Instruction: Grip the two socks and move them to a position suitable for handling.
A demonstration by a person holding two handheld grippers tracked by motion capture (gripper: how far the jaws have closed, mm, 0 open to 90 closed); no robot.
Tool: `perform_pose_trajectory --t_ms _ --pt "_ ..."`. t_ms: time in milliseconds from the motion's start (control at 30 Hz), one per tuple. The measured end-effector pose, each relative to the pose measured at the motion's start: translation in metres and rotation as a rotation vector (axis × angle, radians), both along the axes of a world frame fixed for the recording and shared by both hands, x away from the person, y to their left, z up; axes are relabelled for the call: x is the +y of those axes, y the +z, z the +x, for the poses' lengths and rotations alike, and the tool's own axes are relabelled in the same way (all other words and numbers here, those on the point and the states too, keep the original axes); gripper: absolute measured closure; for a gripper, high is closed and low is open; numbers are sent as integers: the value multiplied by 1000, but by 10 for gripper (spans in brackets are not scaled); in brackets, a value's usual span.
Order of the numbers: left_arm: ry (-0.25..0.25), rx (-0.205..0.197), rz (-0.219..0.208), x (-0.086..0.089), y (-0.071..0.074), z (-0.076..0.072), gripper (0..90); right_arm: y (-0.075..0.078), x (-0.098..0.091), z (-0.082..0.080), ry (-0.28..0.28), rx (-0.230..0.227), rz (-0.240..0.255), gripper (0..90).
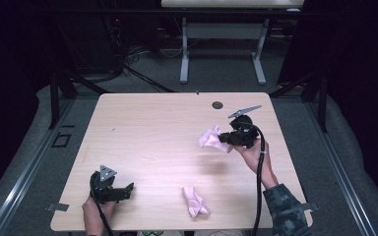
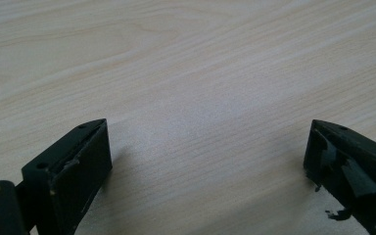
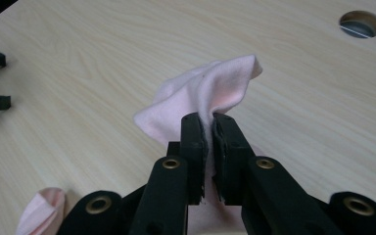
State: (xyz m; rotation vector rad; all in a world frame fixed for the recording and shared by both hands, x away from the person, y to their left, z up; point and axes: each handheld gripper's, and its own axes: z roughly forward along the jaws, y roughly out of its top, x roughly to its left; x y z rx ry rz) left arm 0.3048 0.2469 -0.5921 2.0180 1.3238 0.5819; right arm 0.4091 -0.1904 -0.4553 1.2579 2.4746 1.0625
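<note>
**Table State: Right Tongs Gripping One Pink Cloth, Second Cloth Lying Free**

Dark surroundings enclose a light wood-grain table (image 1: pixel 152 142) standing on grey carpet. A second white-legged table (image 1: pixel 221 44) stands farther back. A round cable hole (image 1: pixel 217 105) sits in the far right part of the tabletop.

Right tongs (image 1: pixel 220 140): held in the person's right hand (image 1: pixel 251 155) over the right half of the table, pointing toward the table's left. The jaws are closed almost fully together, with a fold of the pink cloth (image 3: pixel 210 93) pinched between them. In the right gripper view the cloth bunches up beyond the jaw tips and more of it hangs below them. In the high view the cloth appears as a crumpled bundle just ahead of the jaws; whether it touches the tabletop cannot be told. A black cable (image 1: pixel 260 182) trails from the tongs back along the forearm.

Left tongs (image 1: pixel 129 187): held in the person's left hand (image 1: pixel 96 209) near the front left edge of the table. The jaws stand wide apart and hold nothing; bare wood shows between them in the left gripper view.

Second pink cloth (image 1: pixel 195 201): lies crumpled on the table near the front edge, between the two hands, apart from both tongs.
</note>
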Motion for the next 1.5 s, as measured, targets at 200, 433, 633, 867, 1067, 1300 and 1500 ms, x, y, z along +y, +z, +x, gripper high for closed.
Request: perform_pose_trajectory --t_ms 200,433,633,867,1067,1300,1500 --pt "0 1 0 0 0 0 36 -12 21 -14 68 8 -13 835" --pt "1 -1 1 0 0 0 36 -29 43 -23 122 34 -13 835" --pt "1 -1 1 0 0 0 36 -41 54 -23 141 59 -20 835" --pt "1 -1 2 0 0 0 36 -59 64 -18 144 82 -41 835" --pt "2 -1 2 0 0 0 36 -80 72 -16 162 144 -88 834" --pt "1 -1 1 0 0 0 39 -93 75 -15 167 164 -125 826" --pt "2 -2 1 0 0 0 40 -95 73 -20 142 147 -123 512"
